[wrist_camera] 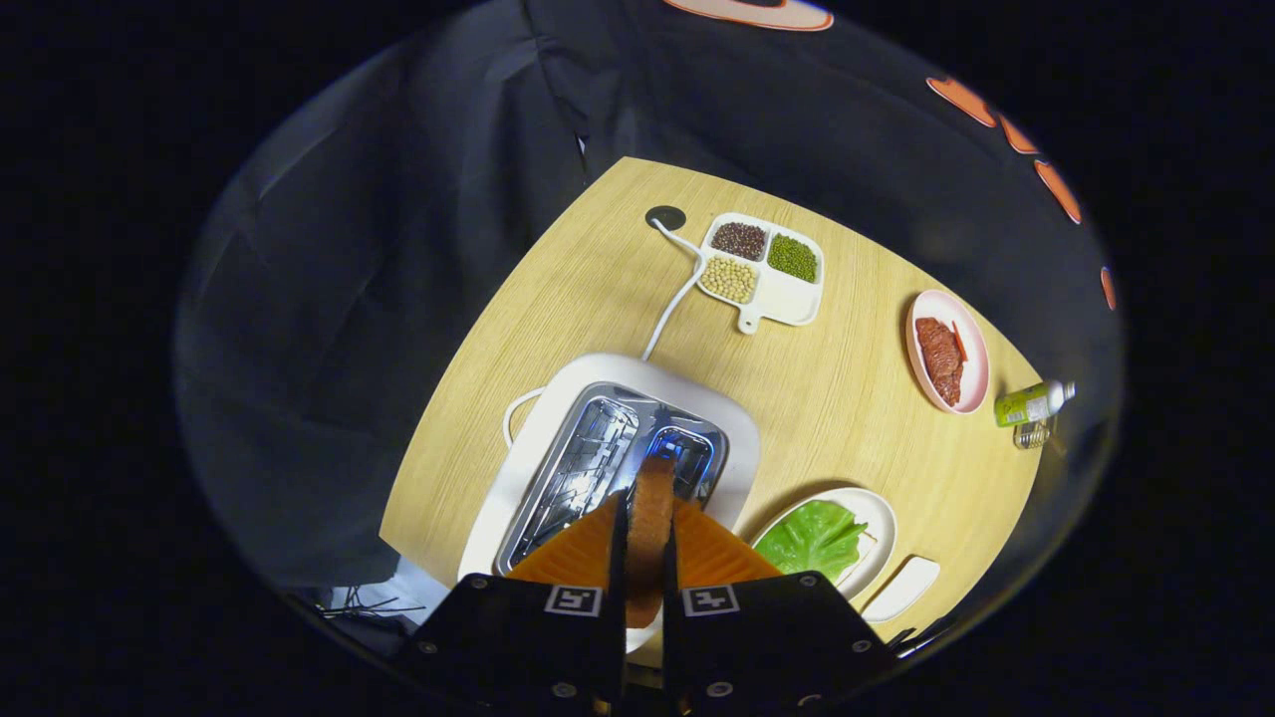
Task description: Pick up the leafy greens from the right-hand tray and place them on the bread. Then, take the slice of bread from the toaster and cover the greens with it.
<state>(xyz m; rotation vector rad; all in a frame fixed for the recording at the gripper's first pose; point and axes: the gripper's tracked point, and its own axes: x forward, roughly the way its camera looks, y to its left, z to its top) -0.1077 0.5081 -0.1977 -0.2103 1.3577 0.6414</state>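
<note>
Bread slice pinched edge-on between the gripper's fingers, above the toaster.

Gripper view: the gripper (645, 543) is narrowed onto a slice of bread (649, 508), both orange fingers (578, 553) pressing its flat sides, so the brown crust edge stands up between them and reaches just ahead of the tips. Directly beyond and below lies the white toaster (598, 448), its two metal slots open to the camera, a white cord running from it across the wooden table (847, 398). Just right of the fingers sits a white plate (877, 518) with the leafy greens (812, 538) lying on it. Farther off are a divided tray of beans (762, 264), a pink plate with meat (946, 354) and a small green bottle (1031, 403).
</note>
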